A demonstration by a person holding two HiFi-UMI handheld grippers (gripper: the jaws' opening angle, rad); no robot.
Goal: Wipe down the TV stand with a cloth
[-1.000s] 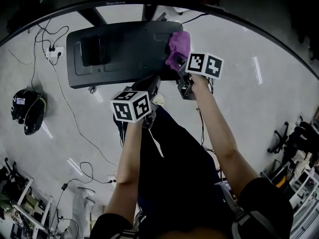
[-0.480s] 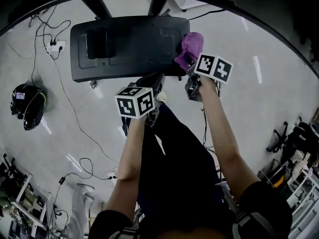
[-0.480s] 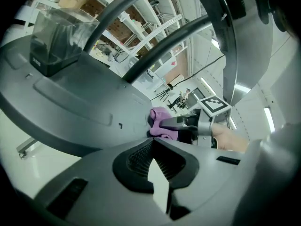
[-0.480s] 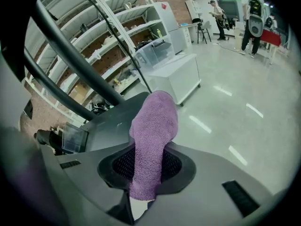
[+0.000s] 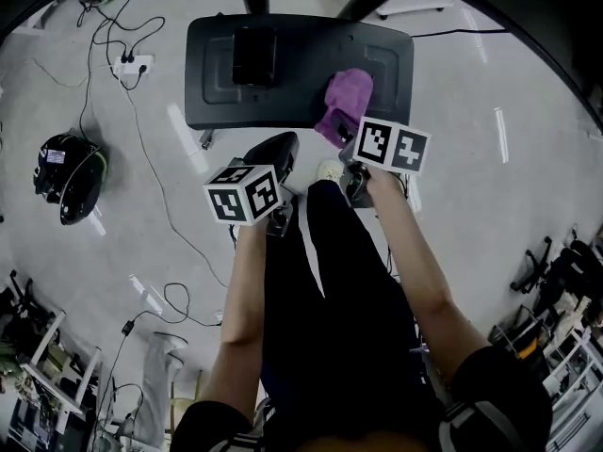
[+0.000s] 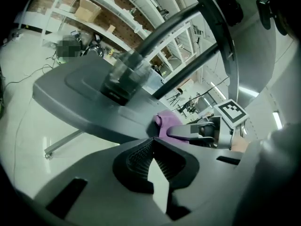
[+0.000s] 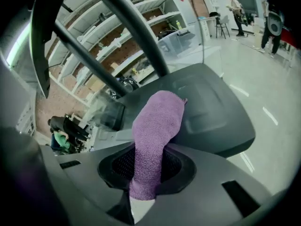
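Note:
The dark grey TV stand base [image 5: 292,111] lies flat on the floor, with black posts rising from its far side. A purple cloth [image 5: 344,102] lies draped over its near right part, and my right gripper [image 5: 353,172] is shut on the cloth's near end. In the right gripper view the cloth [image 7: 155,131] runs from between the jaws up onto the stand [image 7: 207,112]. My left gripper [image 5: 283,217] hangs just short of the stand's near edge, shut with nothing in it. The left gripper view shows the stand [image 6: 80,91], the cloth [image 6: 167,125] and the right gripper [image 6: 181,132] beyond its jaws.
Cables trail over the pale floor to a power strip [image 5: 132,66] at the far left. A black helmet [image 5: 68,177] lies on the floor at the left. Shelving and clutter [image 5: 38,384] line the near left corner, and more gear [image 5: 565,281] stands at the right.
The stand has shifted toward the middle of the head view and sits closer. The cloth has slid from the stand's right edge inward along its near part. Both grippers have drawn back slightly.

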